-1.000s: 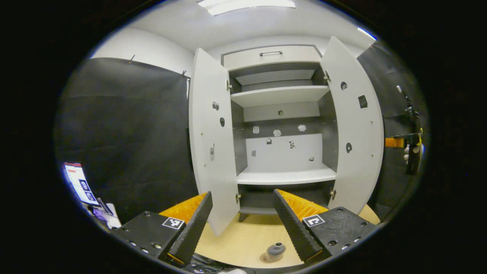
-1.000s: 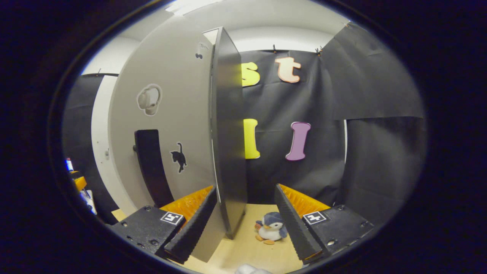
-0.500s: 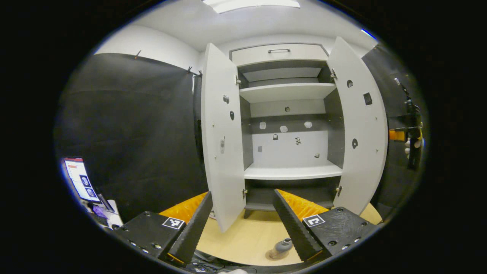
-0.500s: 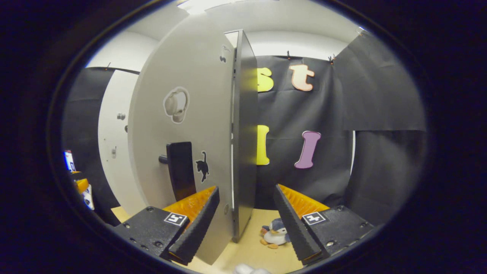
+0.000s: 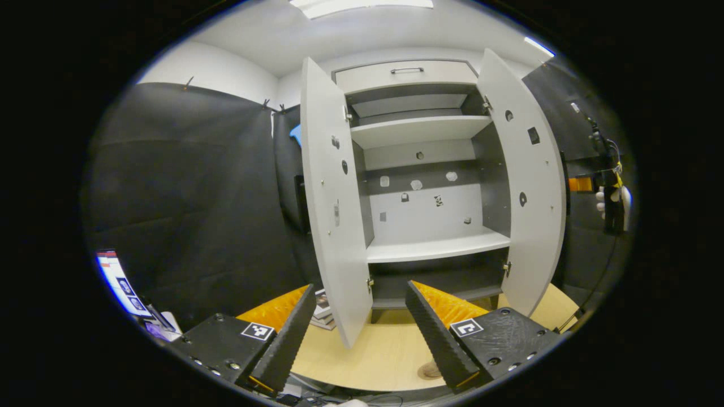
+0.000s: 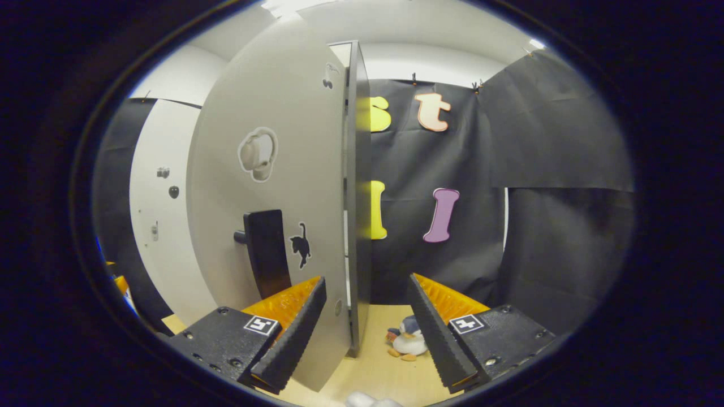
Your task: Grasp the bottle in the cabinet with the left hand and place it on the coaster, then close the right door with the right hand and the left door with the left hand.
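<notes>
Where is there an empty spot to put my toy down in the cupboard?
The middle shelf, between the two open doors, looks bare from side wall to side wall. The top shelf looks bare too. The tabletop is free in front of the left door; it gets crowded by the right tongs, near the penguin.

The cabinet doors (image 5: 334, 226) are looking like smooth matt grey-white board, their edge (image 6: 357, 198) dark. The desk (image 5: 373, 356) is showing pale smooth wood. The hand-held gripper fingers (image 6: 435, 333) are showing black ribbed rubber over orange plastic.
</notes>
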### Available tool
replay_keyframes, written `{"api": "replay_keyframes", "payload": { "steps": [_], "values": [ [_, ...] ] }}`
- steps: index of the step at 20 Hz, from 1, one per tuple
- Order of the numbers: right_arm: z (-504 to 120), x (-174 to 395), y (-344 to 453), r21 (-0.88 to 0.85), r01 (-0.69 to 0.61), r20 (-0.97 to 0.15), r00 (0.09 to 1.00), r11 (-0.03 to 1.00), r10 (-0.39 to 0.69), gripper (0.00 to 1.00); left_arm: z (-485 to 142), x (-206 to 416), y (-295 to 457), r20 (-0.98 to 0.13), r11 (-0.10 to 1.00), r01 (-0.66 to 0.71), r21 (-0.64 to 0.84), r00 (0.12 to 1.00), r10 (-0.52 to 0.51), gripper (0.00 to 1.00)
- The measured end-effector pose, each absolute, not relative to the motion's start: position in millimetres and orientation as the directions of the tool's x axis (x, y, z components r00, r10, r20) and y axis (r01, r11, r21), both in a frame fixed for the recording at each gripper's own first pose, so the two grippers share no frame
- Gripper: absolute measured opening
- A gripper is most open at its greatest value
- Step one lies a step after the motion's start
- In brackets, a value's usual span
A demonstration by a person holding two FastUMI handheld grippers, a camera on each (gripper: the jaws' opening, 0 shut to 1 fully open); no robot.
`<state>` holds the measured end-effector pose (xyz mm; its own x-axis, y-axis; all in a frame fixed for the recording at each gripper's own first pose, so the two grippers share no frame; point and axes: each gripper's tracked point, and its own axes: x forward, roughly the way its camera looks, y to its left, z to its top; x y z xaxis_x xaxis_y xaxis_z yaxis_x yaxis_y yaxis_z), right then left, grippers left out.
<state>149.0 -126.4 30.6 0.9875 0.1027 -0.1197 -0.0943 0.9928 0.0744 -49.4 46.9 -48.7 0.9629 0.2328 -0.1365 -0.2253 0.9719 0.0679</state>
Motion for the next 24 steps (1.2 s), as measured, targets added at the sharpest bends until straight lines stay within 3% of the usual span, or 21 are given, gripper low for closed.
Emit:
{"api": "replay_keyframes", "payload": {
  "steps": [9, 15, 24],
  "values": [
    [33, 157, -72, 0.075, -0.126, -0.108, 0.985, 0.989, 0.134, 0.94, -56, -59, 71, -0.155, 0.974, -0.217, 0.070, 0.962, 0.225, 0.98],
    [35, 165, -21, 0.097, -0.204, -0.090, 0.973, 0.974, 0.213, 0.96, -54, -61, 89, -0.144, 0.968, -0.245, 0.049, 0.958, 0.250, 0.97],
    [21, 142, -4, 0.094, -0.167, -0.113, 0.978, 0.982, 0.177, 0.95, -54, -49, 125, -0.147, 0.962, -0.266, 0.061, 0.951, 0.272, 0.98]
  ]
}}
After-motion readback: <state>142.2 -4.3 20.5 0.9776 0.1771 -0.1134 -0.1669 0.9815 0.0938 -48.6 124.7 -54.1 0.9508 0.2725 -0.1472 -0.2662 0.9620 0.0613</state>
